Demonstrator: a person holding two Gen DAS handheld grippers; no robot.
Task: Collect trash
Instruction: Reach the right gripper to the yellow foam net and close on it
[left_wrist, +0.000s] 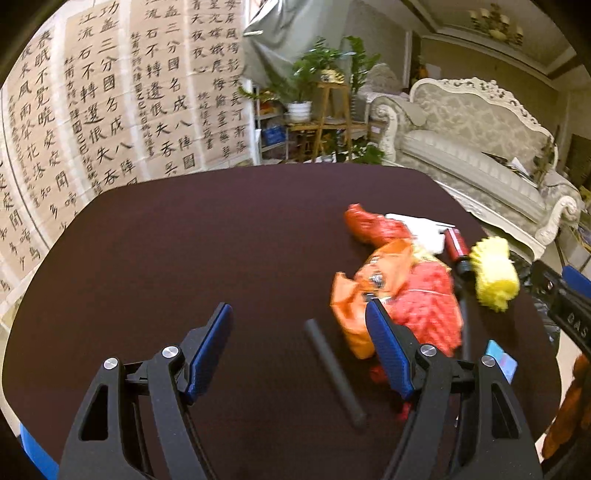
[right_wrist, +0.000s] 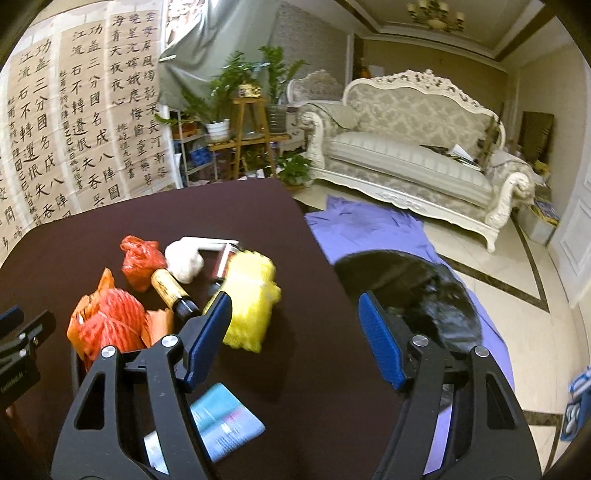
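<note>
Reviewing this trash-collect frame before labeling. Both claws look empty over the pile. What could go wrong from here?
1. The yellow foam net sits near the table's edge; a nudge from the right claw might push it off.
2. The dark stick lies between the left claw's fingers; it may roll when pinched.

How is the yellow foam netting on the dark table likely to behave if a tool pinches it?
The yellow foam netting looks like open, puffy mesh, so it would probably squash and give rather than resist. It seems light for its bulk and may well shift when nudged. Its bumpy surface should grip rather than slip.
</note>
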